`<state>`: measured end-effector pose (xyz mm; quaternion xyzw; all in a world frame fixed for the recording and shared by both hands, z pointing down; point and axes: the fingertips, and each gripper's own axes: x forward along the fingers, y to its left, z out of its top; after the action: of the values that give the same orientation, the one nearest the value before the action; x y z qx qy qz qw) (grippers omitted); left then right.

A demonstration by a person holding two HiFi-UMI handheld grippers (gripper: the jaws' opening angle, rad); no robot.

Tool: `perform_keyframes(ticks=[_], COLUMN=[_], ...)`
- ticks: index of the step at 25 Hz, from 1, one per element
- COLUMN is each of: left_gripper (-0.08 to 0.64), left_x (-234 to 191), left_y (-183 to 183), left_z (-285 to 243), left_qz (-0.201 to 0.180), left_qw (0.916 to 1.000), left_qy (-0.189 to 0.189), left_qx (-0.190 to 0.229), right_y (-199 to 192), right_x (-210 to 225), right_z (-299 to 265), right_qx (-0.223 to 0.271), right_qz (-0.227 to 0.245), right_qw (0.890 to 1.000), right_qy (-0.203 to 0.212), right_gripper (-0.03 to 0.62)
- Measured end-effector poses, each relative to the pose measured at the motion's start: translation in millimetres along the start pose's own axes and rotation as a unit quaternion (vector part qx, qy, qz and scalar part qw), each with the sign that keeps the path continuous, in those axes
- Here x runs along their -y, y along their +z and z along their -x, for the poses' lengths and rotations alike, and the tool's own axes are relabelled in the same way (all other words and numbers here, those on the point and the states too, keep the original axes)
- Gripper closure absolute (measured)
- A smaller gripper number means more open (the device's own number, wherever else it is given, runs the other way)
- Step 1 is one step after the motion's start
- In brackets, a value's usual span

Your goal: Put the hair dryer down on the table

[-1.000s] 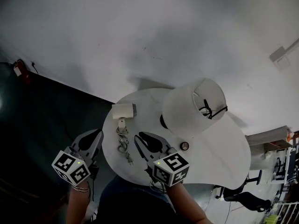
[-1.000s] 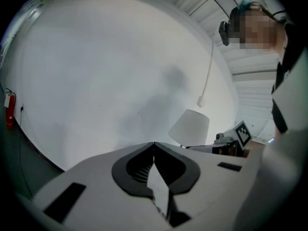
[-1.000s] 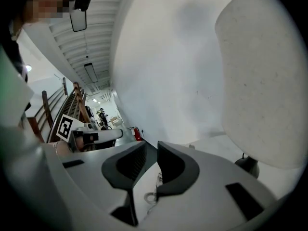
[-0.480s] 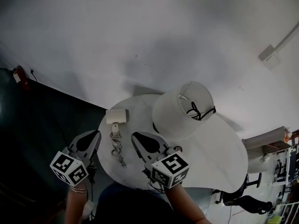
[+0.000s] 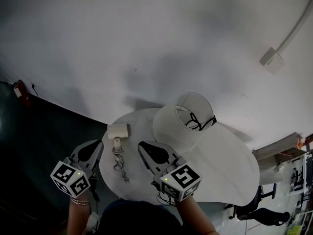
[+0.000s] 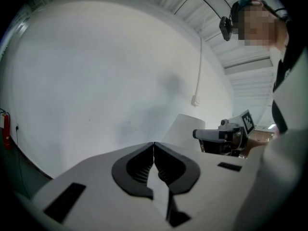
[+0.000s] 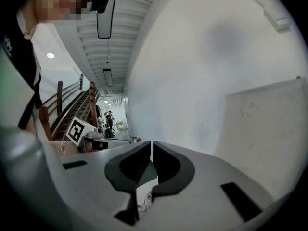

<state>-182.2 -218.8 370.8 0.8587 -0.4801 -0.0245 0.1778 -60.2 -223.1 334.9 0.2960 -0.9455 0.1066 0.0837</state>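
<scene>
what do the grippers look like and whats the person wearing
The left gripper and right gripper are light grey tapered shells with black jaw linings. Each bears a white cube of black square markers with a green light. A bracelet circles the left wrist.

The right gripper's (image 7: 150,148) jaws, a little apart a second ago, have been brought together, with nothing held between them. In the head view the whole scene has been shifted: the round table (image 5: 220,165), the lampshade (image 5: 171,126) and the hair dryer (image 5: 117,131) are now seen displaced towards 8 o'clock. More bare wall is shown above. The wall box (image 5: 272,59) at 2 o'clock has slid leftwards, and a pipe (image 5: 298,26) above it has been revealed.
</scene>
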Motion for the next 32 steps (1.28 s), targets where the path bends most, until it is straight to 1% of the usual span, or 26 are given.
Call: perform_keyframes(ticks=[5, 9, 13, 18, 25, 28, 32], left_gripper=[0.541, 0.541, 0.541, 0.541, 0.541, 0.541, 0.541], left_x=[7, 18, 33, 46, 54, 55, 55], left_y=[17, 30, 39, 56, 82, 94, 106], left_z=[-3, -3, -2, 2, 4, 6, 12], left_qz=[-0.017, -0.026, -0.044, -0.064, -0.092, -0.104, -0.116], left_qw=[0.9998, 0.9995, 0.9984, 0.9967, 0.9939, 0.9926, 0.9912], left_qy=[-0.005, -0.015, -0.034, -0.048, -0.051, -0.045, -0.033], left_qx=[0.010, 0.011, 0.007, 0.017, 0.034, 0.044, 0.054], right_y=[22, 41, 59, 76, 85, 87, 89], right_x=[-1, 5, 6, 11, 29, 39, 54], right_z=[14, 29, 46, 64, 84, 92, 105], right_qx=[0.023, 0.045, 0.068, 0.081, 0.085, 0.086, 0.083], right_qz=[0.028, 0.040, 0.051, 0.072, 0.089, 0.094, 0.099], right_qw=[0.999, 0.998, 0.996, 0.993, 0.990, 0.988, 0.985], right_qy=[0.005, -0.013, -0.026, -0.042, -0.074, -0.087, -0.115], right_gripper=[0.568, 0.571, 0.574, 0.574, 0.574, 0.574, 0.574])
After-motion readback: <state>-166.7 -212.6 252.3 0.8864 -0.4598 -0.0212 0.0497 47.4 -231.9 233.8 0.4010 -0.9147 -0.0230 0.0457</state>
